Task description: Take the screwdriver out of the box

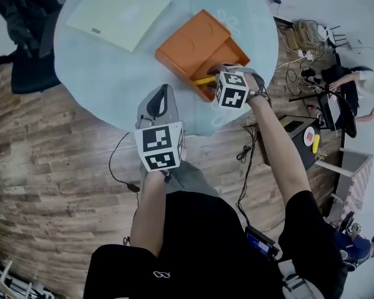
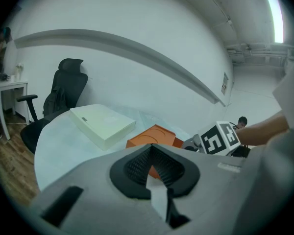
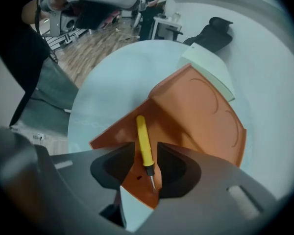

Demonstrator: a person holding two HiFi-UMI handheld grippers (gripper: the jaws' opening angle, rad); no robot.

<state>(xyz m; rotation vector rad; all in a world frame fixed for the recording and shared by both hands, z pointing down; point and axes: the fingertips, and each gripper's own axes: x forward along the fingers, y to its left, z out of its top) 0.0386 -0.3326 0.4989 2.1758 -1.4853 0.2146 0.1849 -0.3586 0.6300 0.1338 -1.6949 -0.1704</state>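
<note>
A person stands over a round pale table with an open orange box on it, a gripper in each hand. The step in hand looks like the reach for the pick-up; the lift has not begun.

The yellow-handled screwdriver lies flat on the floor of the box's open tray. The right gripper points steeply down into the box, its jaws spread wide. The screwdriver sits in the gap between the two dark pads, and neither pad presses on it.

Its long axis runs along the gap between the jaws, nearly upright in the right gripper view with a slight lean. The yellow handle points away from the gripper, towards the raised lid. The thin metal tip points back towards the gripper.

The next move likely calls for closing the jaws squarely on the handle, not the slim tip, then lifting straight up clear of the box walls.

The left gripper hovers near the box, on the person's side of it. Its jaw tips are together, with nothing held.
</note>
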